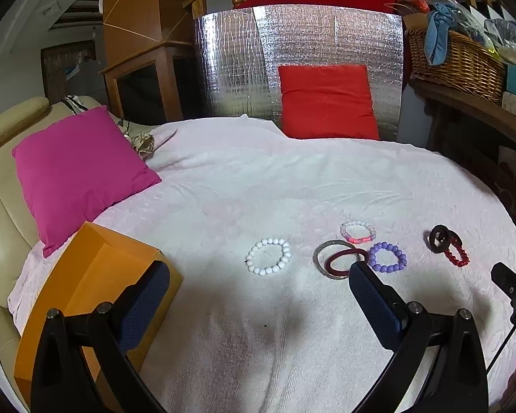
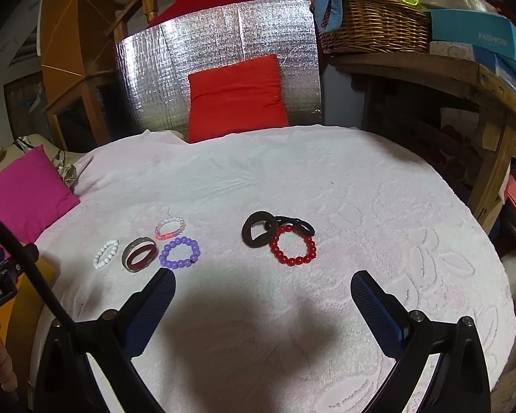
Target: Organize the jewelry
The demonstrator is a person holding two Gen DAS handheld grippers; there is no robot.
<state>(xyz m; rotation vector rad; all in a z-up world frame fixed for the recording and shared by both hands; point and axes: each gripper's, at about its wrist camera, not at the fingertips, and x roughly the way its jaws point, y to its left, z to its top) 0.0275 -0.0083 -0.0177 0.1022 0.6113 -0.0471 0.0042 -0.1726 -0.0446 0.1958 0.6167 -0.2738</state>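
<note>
Several bracelets lie on a pale pink blanket (image 1: 258,179). From left: a white bead bracelet (image 1: 268,256), a metal bangle (image 1: 332,258) with a maroon ring (image 1: 342,260) in it, a purple bead bracelet (image 1: 387,257), a pink-and-clear bead bracelet (image 1: 357,232), a dark ring (image 1: 440,237) and a red bead bracelet (image 1: 457,253). An orange box (image 1: 96,282) sits at the left. My left gripper (image 1: 258,275) hangs open just short of the white bracelet. My right gripper (image 2: 263,287) is open too, in front of the red bead bracelet (image 2: 293,245) and dark brown ring (image 2: 257,229).
A magenta pillow (image 1: 79,172) lies on a beige sofa at the left. A red pillow (image 1: 326,101) leans on a silver foil panel (image 1: 258,62) at the back. A wicker basket (image 2: 375,20) and boxes sit on a wooden shelf to the right.
</note>
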